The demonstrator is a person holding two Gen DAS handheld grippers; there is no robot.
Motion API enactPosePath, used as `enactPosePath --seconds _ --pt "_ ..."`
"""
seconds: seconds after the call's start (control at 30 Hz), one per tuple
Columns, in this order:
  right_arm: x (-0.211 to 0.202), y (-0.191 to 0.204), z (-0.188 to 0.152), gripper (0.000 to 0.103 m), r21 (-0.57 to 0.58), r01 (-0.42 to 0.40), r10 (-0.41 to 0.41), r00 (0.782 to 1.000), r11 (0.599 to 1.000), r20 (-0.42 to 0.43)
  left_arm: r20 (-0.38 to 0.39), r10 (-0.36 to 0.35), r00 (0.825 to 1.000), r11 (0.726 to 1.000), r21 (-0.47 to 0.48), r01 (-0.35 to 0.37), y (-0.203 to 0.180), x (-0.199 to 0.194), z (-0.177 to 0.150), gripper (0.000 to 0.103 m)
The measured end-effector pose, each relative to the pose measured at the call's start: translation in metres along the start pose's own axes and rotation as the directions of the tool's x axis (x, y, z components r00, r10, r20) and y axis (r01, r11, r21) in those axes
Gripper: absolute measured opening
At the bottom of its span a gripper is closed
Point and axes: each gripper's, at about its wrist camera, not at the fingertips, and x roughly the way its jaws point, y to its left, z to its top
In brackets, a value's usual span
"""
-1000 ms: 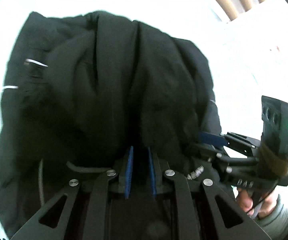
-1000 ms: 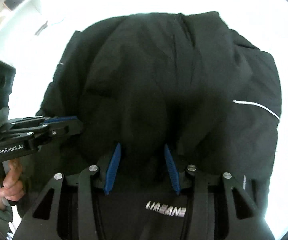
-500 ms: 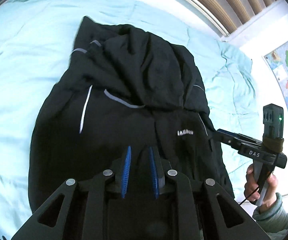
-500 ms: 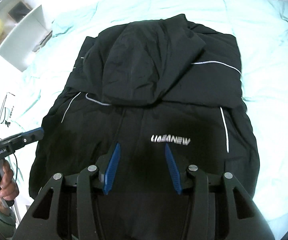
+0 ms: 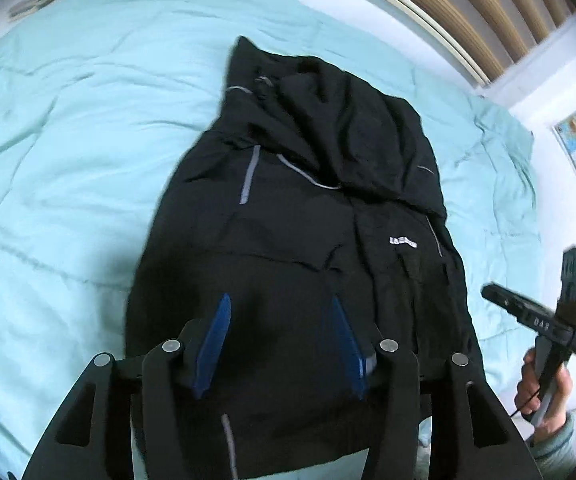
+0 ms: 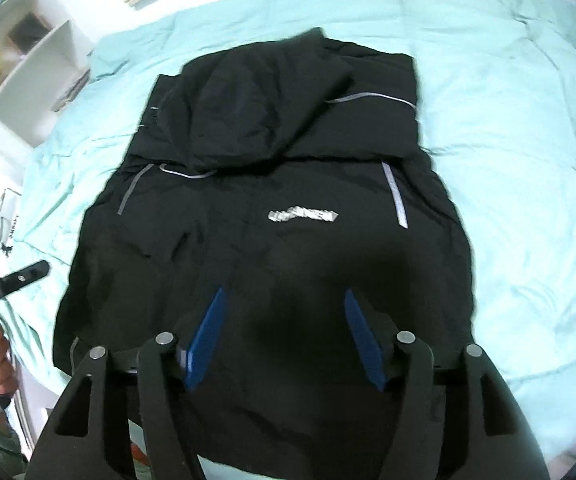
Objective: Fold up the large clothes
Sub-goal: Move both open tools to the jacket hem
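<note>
- Above the black jacket, which lies folded on the bed, the left claw hangs wide apart, gripping nothing.
- Over the jacket's near hem, the right claw gapes wide, likewise holding nothing.

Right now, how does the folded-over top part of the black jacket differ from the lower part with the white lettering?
The top part is doubled over and rumpled, with deep creases; the lower part lies flatter and smoother. The lower part carries the white logo; no lettering shows on the top part. The top part lies far from both open grippers; the lower part runs under their blue fingers. Both are black with grey stripes, resting on the teal bedspread.
</note>
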Motion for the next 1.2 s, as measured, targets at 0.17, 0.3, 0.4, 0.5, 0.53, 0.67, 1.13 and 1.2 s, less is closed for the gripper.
enactPosePath --seconds 0.17,0.3,0.4,0.5,0.53,0.67,1.13,1.2 --pt "-0.008 -0.033 -0.025 0.068 0.071 0.064 -0.062 0.998 0.995 -0.023 -0.005 0.039 0.999 0.995 -0.088 -0.039 0.04 -0.013 -0.013 0.054" --pt "-0.003 -0.072 -0.049 0.068 0.145 0.121 -0.11 0.991 0.982 -0.08 -0.026 0.078 0.997 0.984 -0.16 -0.081 0.074 -0.015 -0.029 0.054" --pt "0.003 -0.099 -0.064 0.068 0.203 0.142 -0.12 0.986 0.969 -0.116 -0.058 0.045 0.997 0.974 -0.221 -0.056 0.095 -0.011 -0.04 0.054" --pt "0.008 -0.127 -0.08 0.068 0.277 0.148 -0.11 0.983 0.949 -0.149 -0.106 -0.022 0.994 0.959 -0.283 -0.009 0.114 0.001 -0.054 0.054" --pt "0.01 -0.137 -0.087 0.068 0.305 0.148 -0.102 0.982 0.941 -0.161 -0.113 -0.044 0.993 0.958 -0.286 0.01 0.117 0.004 -0.059 0.054" --pt "0.012 -0.158 -0.107 0.068 0.364 0.129 -0.064 0.98 0.923 -0.187 -0.178 -0.121 0.977 0.95 -0.307 0.061 0.119 0.021 -0.075 0.054" --pt "0.031 -0.17 -0.15 0.068 0.441 0.008 0.103 0.968 0.897 -0.227 -0.207 -0.115 0.972 0.943 -0.329 0.042 0.116 0.031 -0.09 0.059" --pt "0.024 -0.163 -0.148 0.057 0.402 -0.017 0.112 0.97 0.915 -0.214 -0.191 -0.103 0.976 0.948 -0.316 0.039 0.116 0.023 -0.089 0.058"
